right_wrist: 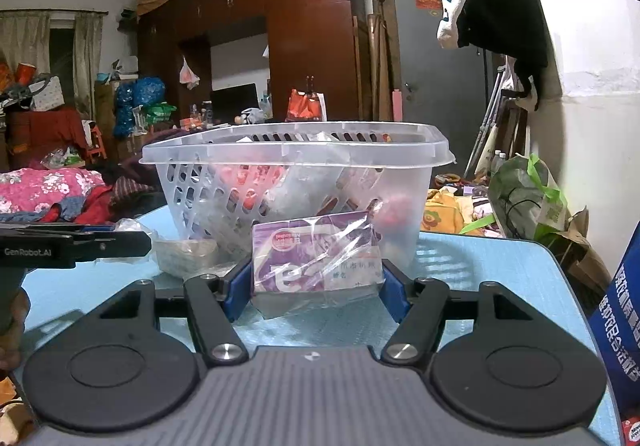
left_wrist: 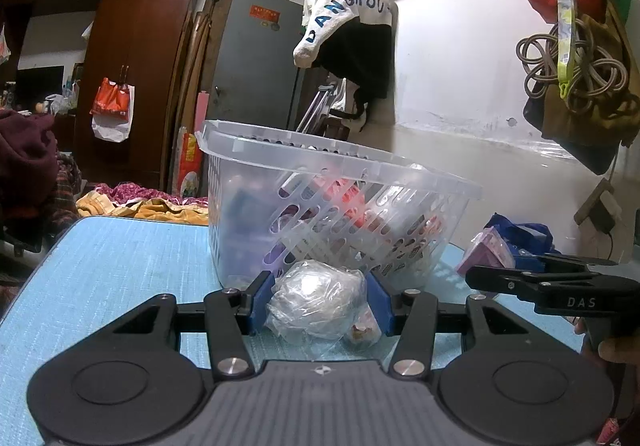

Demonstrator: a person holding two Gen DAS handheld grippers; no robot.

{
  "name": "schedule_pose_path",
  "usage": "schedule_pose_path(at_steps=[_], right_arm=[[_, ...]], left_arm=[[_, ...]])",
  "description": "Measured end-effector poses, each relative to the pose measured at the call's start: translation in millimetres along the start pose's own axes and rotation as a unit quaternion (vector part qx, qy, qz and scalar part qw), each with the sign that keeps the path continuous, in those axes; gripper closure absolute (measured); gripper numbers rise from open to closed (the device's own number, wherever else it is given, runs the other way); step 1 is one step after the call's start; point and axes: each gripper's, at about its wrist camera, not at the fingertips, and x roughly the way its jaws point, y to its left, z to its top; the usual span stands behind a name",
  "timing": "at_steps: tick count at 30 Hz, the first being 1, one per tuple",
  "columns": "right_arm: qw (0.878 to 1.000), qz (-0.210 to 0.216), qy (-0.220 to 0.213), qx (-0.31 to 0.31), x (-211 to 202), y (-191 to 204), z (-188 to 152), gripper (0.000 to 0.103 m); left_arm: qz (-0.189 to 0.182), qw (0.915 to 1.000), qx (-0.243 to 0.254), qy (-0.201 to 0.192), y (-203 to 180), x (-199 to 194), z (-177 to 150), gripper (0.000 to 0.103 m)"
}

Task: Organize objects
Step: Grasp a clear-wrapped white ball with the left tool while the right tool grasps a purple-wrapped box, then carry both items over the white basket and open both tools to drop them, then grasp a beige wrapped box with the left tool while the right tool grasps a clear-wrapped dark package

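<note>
Through my left wrist camera: my left gripper [left_wrist: 319,304] has its blue pads [left_wrist: 262,300] pressed against both sides of a crumpled clear plastic bundle [left_wrist: 316,302], pinching it just above the light blue table [left_wrist: 120,266]. A small pinkish packet [left_wrist: 362,330] peeks out under the bundle's right edge. Straight ahead, very close, stands the clear plastic basket [left_wrist: 332,214], its slotted wall showing red and purple packages inside, too blurred to identify. Off to the right my other gripper [left_wrist: 548,282] reaches in from the side, a purple packet [left_wrist: 486,252] at its tip; from here I cannot tell how its jaws stand. A blue crumpled bag [left_wrist: 520,234] lies behind it.

Now my right wrist camera: my right gripper [right_wrist: 318,286] is clamped on a purple packet in clear wrap [right_wrist: 316,258], blue pads touching its left and right edges, holding it upright right in front of the basket [right_wrist: 296,150]. The basket sits on the table [right_wrist: 500,266], already holding red items and clear wrapping. At the left edge my left gripper [right_wrist: 76,244] comes in level, a clear plastic wad [right_wrist: 186,252] near its tip. A blue printed bag [right_wrist: 622,310] stands at far right.
</note>
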Motion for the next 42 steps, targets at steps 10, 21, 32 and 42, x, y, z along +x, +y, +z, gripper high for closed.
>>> schedule_pose_path(at_steps=[10, 21, 32, 42], right_arm=[[1.0, 0.007, -0.007, 0.0, -3.2, -0.8, -1.0, 0.035], [0.993, 0.052, -0.108, 0.013, -50.3, -1.5, 28.8, 0.035], [0.998, -0.035, 0.023, -0.041, 75.8, -0.6, 141.7, 0.018], [0.998, 0.052, -0.012, 0.013, -7.1, 2.3, 60.3, 0.0]], left_arm=[[0.002, 1.0, 0.001, 0.004, 0.3, 0.7, -1.2, 0.049], [-0.055, 0.9951, -0.039, -0.072, 1.1, -30.9, 25.0, 0.049], [0.024, 0.9981, -0.049, 0.028, -6.0, 82.4, 143.2, 0.021], [0.024, 0.9988, -0.033, -0.028, 1.4, -9.4, 86.1, 0.006]])
